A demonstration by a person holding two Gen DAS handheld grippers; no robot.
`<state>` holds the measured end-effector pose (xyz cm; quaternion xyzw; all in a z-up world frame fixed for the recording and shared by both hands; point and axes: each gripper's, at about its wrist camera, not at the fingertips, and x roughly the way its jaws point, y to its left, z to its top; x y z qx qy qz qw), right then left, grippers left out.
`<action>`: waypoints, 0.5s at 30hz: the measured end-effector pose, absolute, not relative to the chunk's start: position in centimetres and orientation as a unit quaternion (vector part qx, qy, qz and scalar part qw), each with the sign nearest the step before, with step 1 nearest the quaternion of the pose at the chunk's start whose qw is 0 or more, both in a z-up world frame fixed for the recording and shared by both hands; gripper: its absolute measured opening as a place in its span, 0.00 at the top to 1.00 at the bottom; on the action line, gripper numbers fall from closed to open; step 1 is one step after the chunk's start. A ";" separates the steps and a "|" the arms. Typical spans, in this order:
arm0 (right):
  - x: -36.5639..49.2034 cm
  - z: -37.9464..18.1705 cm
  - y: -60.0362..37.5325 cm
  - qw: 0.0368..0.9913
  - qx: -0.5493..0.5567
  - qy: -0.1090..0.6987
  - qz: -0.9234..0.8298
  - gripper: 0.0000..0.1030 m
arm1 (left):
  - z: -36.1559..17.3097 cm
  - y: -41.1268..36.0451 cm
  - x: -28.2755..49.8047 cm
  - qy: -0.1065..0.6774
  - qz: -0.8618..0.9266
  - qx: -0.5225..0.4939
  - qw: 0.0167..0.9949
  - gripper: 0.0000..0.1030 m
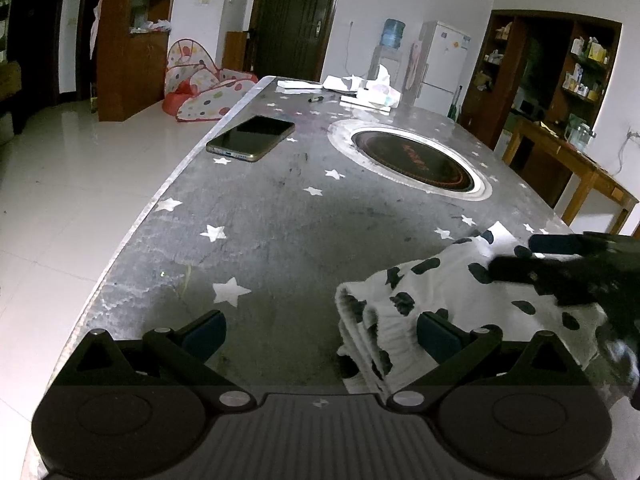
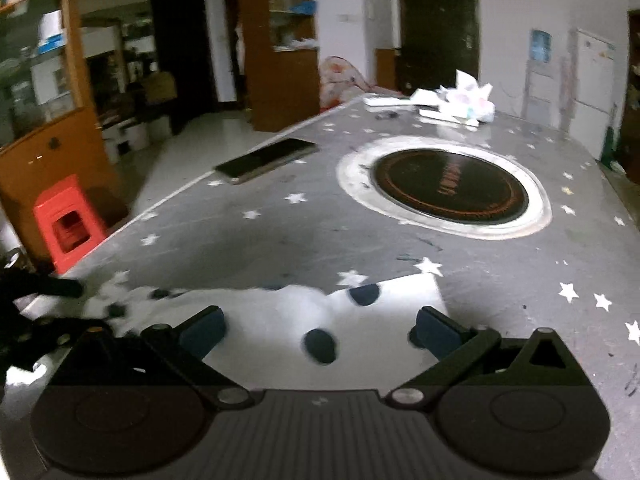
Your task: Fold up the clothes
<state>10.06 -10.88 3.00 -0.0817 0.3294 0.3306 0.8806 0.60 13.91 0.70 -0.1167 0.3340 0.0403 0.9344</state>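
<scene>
Both hand-held grippers, left [image 1: 322,336] and right [image 2: 318,330], hover wide open, empty, over spotted white garment [image 1: 452,300] on star-patterned bench [image 1: 280,232].

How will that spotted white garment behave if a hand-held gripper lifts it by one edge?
The spotted white garment will probably flop and sag, since it already lies in soft bunched folds. It looks light, so its stacked layers may slide apart or unfold on the smooth table.
</scene>
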 end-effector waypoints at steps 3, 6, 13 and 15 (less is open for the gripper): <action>11.6 2.0 -10.3 0.878 -0.083 0.349 0.318 0.00 | 0.6 13.9 0.7 0.336 0.039 -0.117 0.934 0.00; 12.0 1.1 -9.6 0.876 -0.101 0.357 0.308 0.00 | 0.5 13.9 0.9 0.338 0.037 -0.118 0.933 0.00; 11.4 1.9 -9.7 0.878 -0.111 0.347 0.309 0.00 | 0.4 13.9 1.0 0.340 0.038 -0.120 0.932 0.00; 10.8 2.5 -10.0 0.879 -0.109 0.340 0.315 0.00 | 0.4 13.9 1.0 0.340 0.039 -0.119 0.932 0.00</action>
